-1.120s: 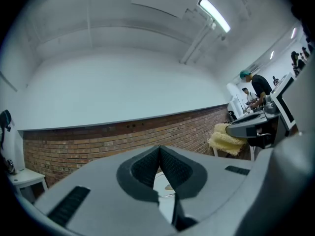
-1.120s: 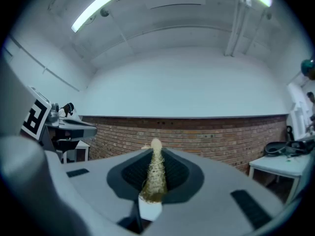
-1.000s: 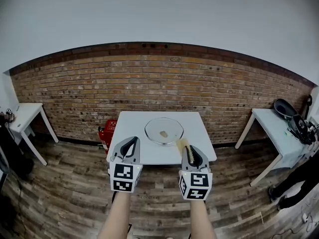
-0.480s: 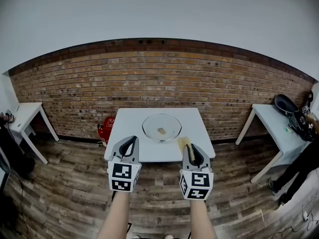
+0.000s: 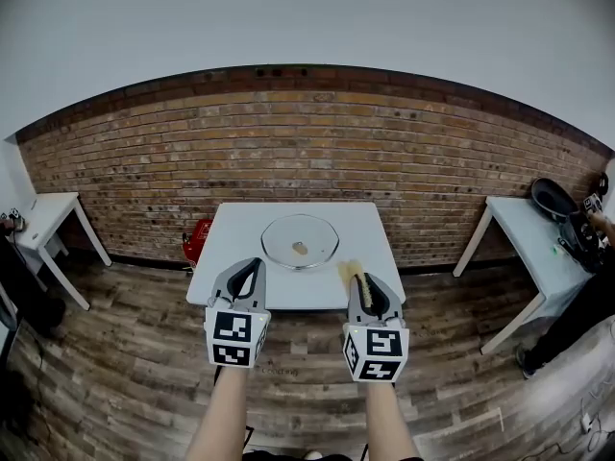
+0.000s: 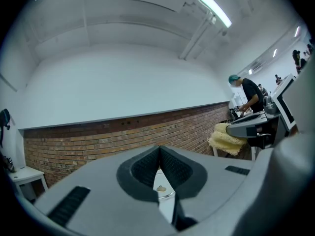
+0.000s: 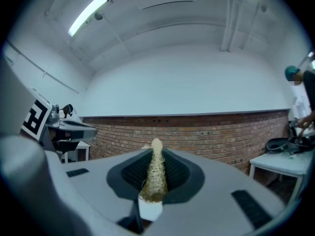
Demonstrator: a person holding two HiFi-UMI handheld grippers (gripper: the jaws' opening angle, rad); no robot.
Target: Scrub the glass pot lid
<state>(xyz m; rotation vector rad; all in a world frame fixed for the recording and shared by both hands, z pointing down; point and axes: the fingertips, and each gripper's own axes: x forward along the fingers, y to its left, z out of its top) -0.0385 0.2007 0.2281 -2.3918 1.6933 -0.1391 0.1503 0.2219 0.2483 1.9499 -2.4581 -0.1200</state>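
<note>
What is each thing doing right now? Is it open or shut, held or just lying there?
left gripper: shut, nothing in it.
right gripper: shut on the yellow scrubber.
yellow scrubber: pinched between the right gripper's jaws, poking out past their tips.
glass pot lid: lying flat on the white table, nothing touching it.
white table: standing, lid on top.

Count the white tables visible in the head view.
3: centre table, under the glass pot lid; left table, by the left edge; right table, far right. Others may be hidden.
</note>
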